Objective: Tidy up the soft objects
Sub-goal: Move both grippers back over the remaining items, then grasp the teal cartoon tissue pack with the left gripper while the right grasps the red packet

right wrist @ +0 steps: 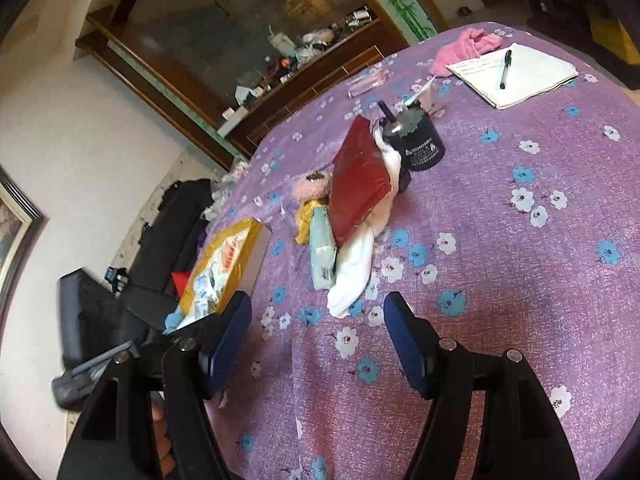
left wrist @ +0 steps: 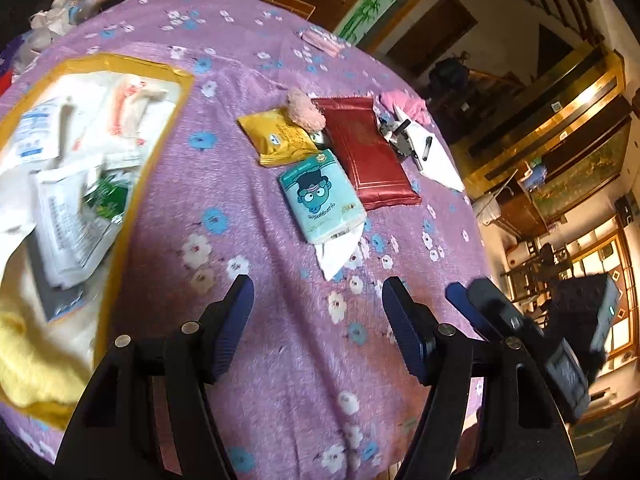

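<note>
On the purple flowered cloth lie a teal tissue pack with a cartoon face, a yellow pack, a red pack, a pink fluffy piece and a white cloth. The same pile shows in the right wrist view: red pack, teal pack, white cloth. A yellow-rimmed box at the left holds several soft packs and a yellow cloth. My left gripper is open and empty, short of the pile. My right gripper is open and empty; its fingers show at right.
A black cup with tools stands behind the red pack. A white notepad with a pen and a pink cloth lie at the far side. The box sits at the table's left edge. A dark wood cabinet stands beyond.
</note>
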The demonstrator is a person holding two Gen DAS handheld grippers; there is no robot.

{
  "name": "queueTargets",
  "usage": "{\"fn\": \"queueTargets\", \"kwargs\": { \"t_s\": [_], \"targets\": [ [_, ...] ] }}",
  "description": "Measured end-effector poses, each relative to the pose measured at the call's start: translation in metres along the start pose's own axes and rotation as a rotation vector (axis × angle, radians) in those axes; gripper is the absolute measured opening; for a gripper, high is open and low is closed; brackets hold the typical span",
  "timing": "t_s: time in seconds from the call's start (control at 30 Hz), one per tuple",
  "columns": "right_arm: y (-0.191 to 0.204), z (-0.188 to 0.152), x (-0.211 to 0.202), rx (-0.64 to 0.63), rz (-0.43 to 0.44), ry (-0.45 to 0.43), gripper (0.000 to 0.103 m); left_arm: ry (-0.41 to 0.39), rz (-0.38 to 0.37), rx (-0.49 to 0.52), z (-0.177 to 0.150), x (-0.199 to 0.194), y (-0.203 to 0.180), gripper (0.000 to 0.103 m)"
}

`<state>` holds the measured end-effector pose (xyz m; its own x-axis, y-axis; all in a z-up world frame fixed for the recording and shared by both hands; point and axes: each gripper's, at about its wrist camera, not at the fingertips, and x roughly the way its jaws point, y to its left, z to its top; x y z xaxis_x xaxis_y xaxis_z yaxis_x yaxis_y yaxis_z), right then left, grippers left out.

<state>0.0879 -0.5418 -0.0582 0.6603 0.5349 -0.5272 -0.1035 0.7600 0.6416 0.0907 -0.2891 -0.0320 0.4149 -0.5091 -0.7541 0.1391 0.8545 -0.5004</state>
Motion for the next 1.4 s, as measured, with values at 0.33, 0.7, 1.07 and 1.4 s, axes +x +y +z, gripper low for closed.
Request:
{"fn": "queueTargets", "kwargs": {
  "t_s": [0.33, 0.7, 1.07, 1.4],
  "targets": [
    [-0.003, 0.006, -0.013, -0.047, 0.019, -0.015, 0.069, -0.003, -0.028, 0.006, 0.018, 0.014, -0.017, 0.067],
    [-0.027, 0.004, -0.004, 0.012, 0.013, 0.032, 0.069, 0.096, 0.041, -0.025, 0.070, 0.101, -0.013, 0.067],
    [-0.025, 0.009, 0.012, -0.011, 0.005, 0.059, 0.069, 0.078, -0.098, -0.107, 0.041, 0.083, 0.010, 0.044],
    [-0.012, 0.055, 0.042, -0.038, -0.040, 0.067, 0.069, -0.036, -0.096, -0.056, -0.004, 0.002, 0.024, 0.044]
  ]
}}
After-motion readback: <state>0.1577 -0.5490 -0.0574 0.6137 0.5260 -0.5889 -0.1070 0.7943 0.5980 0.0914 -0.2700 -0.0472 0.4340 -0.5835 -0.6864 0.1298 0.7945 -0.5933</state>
